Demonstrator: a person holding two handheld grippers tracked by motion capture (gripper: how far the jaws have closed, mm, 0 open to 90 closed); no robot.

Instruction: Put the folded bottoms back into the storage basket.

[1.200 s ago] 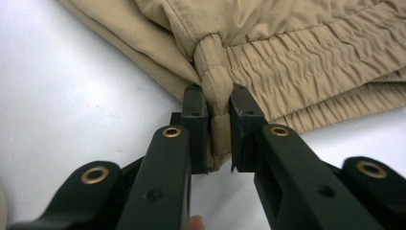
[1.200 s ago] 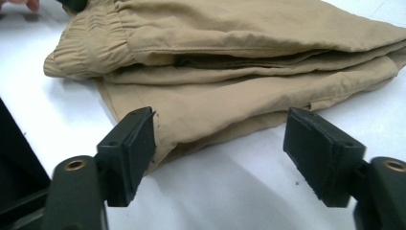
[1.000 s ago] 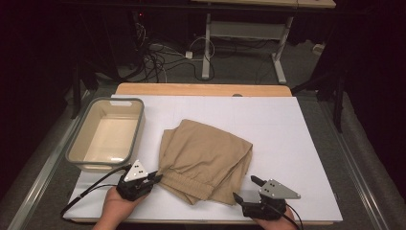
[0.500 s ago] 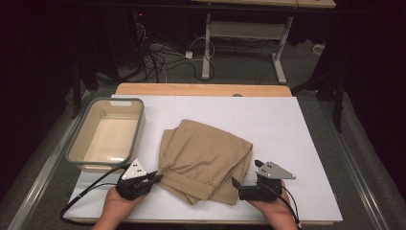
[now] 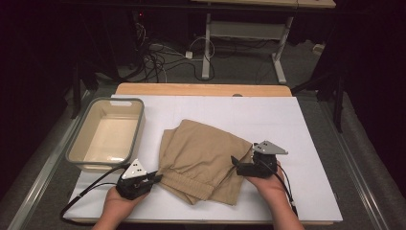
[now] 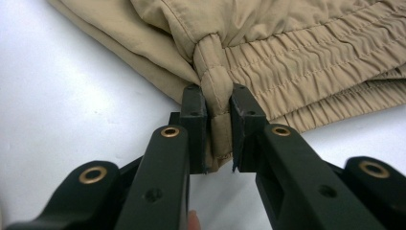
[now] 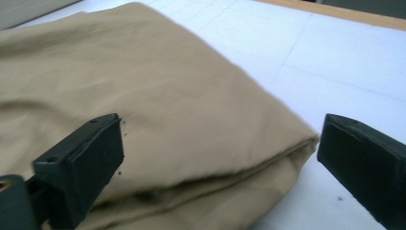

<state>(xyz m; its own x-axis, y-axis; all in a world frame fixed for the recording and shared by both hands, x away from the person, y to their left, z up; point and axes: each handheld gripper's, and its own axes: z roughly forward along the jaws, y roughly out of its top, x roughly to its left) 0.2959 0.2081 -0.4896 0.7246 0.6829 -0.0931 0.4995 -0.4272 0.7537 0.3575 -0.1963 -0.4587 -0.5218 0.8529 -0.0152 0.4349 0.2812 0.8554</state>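
Observation:
Folded tan shorts lie in the middle of the white table top. My left gripper sits at their near left corner, shut on a pinch of the elastic waistband. At the shorts' right edge my right gripper stands wide open. In the right gripper view its jaws straddle the folded corner of the shorts, with the cloth lying between them untouched.
A grey-rimmed beige tub stands on the table's left side, beside the shorts. A wooden strip runs along the table's far edge. Cables and desk legs lie on the dark floor beyond.
My right gripper has moved forward and left, from the table's near edge up to the shorts' right edge. The left gripper has kept its hold in place.

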